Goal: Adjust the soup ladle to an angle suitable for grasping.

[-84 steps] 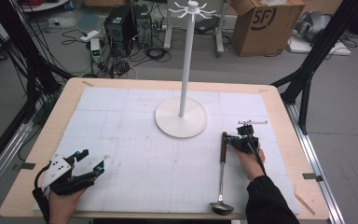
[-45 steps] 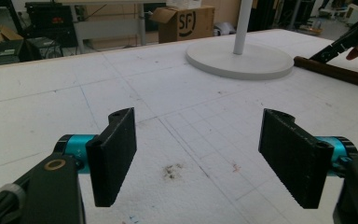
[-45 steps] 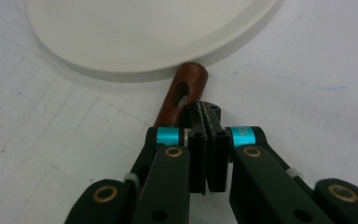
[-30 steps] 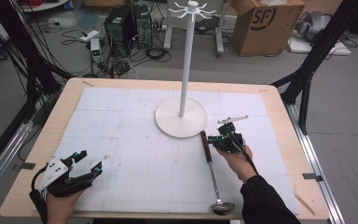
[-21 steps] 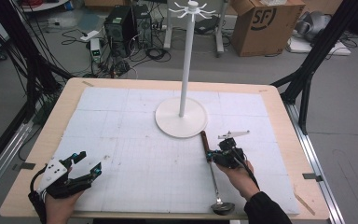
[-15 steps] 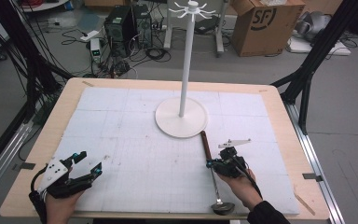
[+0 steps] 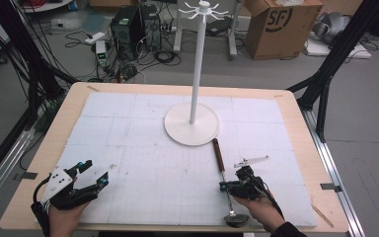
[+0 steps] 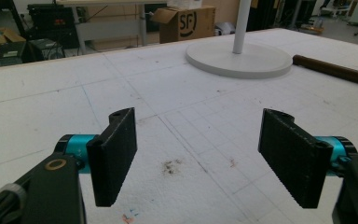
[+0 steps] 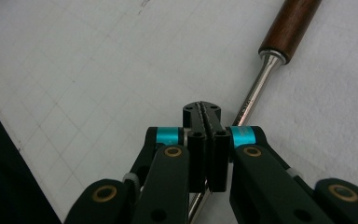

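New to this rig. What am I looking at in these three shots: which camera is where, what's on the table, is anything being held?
There is no robot arm here: a person holds a two-jaw gripper in each hand. The high view looks down on a wooden table covered with a white gridded mat. The other two pictures come from cameras riding on the grippers, looking along their black jaws.

On the mat stands a white pole stand with a round base and hooks on top. Beside it lies a long metal ladle with a brown wooden handle.

The left gripper rests near the table's front left corner, jaws wide apart, holding nothing. The right gripper has its jaws closed; the ladle's metal shaft passes right at them, so it looks gripped, though the contact itself is hidden.
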Tool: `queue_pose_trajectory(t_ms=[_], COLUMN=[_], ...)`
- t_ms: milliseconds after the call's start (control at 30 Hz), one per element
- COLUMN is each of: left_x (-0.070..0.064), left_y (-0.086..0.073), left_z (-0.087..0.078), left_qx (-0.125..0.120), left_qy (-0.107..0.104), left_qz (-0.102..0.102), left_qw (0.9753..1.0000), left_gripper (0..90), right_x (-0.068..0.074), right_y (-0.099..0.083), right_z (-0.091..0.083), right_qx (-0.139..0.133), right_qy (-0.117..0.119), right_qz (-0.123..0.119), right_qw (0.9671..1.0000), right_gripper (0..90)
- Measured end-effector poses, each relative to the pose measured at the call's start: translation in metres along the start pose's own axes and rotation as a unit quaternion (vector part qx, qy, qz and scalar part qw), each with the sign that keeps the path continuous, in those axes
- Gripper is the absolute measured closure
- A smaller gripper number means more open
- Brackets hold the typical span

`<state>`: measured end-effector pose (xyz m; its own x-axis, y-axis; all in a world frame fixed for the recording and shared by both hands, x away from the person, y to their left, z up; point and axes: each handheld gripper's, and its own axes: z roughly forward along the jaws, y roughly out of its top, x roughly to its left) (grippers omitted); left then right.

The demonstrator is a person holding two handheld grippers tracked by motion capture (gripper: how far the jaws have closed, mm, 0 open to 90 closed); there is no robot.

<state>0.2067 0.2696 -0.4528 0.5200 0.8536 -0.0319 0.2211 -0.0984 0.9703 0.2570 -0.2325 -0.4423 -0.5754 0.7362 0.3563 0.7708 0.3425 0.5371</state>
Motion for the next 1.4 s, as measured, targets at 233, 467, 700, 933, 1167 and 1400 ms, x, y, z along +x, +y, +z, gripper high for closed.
queue_pose_trajectory(t_ms=[233, 467, 700, 933, 1167, 1400], left_x=[0.000, 0.000, 0.000, 0.000, 0.000, 0.000], left_y=[0.000, -0.001, -0.001, -0.001, -0.001, -0.001], left_z=[0.000, 0.000, 0.000, 0.000, 0.001, 0.000], left_qx=[-0.001, 0.000, 0.001, 0.001, 0.002, 0.001], left_qy=[0.001, 0.000, 0.001, 0.000, 0.000, 0.001], left_qz=[-0.002, -0.002, -0.001, -0.001, 0.000, 0.000], left_qw=[1.0000, 1.0000, 1.0000, 1.0000, 1.0000, 1.0000], left_gripper=[28.5, 28.5, 28.5, 28.5, 28.5, 28.5], right_x=[0.001, -0.002, -0.003, -0.004, 0.000, 0.002], right_y=[-0.004, -0.007, -0.006, -0.005, -0.007, -0.005], right_z=[0.004, -0.001, -0.003, -0.006, -0.008, -0.010], right_qx=[0.014, 0.024, 0.041, 0.063, 0.086, 0.111], right_qy=[0.005, 0.007, 0.014, 0.026, 0.037, 0.031], right_qz=[-0.007, -0.014, -0.017, -0.023, -0.035, -0.042], right_qw=[0.9999, 0.9996, 0.9989, 0.9974, 0.9950, 0.9924], right_gripper=[88.9, 89.1, 89.1, 89.0, 89.1, 89.1])
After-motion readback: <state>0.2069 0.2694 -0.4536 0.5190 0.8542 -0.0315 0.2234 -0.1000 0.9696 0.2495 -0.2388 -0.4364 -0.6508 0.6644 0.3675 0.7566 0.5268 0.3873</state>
